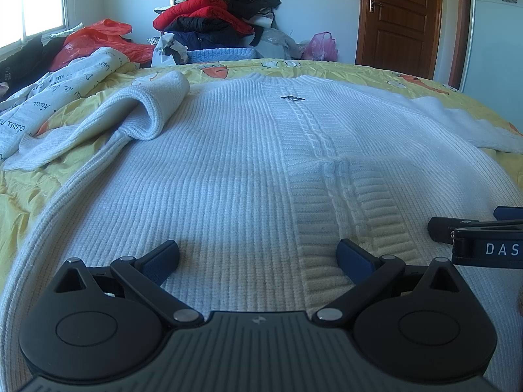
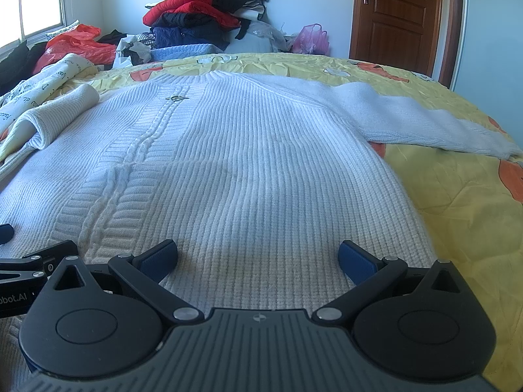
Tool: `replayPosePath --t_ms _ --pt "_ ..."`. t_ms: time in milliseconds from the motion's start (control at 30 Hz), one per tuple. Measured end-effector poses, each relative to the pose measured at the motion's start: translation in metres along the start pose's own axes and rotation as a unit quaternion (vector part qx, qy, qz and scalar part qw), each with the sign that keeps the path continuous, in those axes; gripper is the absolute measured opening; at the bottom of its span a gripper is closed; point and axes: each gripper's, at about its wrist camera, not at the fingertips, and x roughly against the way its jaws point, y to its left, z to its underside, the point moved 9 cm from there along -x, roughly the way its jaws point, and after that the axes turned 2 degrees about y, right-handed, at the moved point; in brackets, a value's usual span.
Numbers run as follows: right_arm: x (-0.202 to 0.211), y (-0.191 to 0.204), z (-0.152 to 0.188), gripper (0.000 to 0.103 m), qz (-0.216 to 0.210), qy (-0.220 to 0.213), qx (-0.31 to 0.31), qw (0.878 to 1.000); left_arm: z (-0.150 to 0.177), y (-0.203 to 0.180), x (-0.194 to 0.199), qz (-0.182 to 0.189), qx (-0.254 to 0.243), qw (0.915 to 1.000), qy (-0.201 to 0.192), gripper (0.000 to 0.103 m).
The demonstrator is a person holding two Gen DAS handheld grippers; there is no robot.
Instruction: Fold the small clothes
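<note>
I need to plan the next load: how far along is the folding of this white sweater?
Done: the white sweater lies flat on the bedspread. In hand: nothing; left tool and right tool are open above its hem. Left: both sleeves and the body remain unfolded.

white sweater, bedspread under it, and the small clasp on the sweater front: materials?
White sweater: chunky rib knit with a cable strip, looks like wool or acrylic yarn, matte.
Bedspread: thin yellow printed woven fabric, creased and slightly shiny, possibly polyester or cotton.
Clasp: small, silvery, glinting, probably metal; too small to be sure.
</note>
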Motion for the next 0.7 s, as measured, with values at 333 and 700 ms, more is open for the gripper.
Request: replayPosePath --t_ms 333,700 --pt "-0.0005 0.0004 -0.0001 0.103 0.000 0.000 0.000 1.000 0.0003 0.0001 0.0001 0.000 0.000 1.0000 0.000 0.103" --pt "0.0031 -0.0081 -0.0045 0.102 -0.022 0.005 0.002 1.000 0.0003 0.0003 -0.0002 0.000 0.000 1.0000 0.000 0.103"
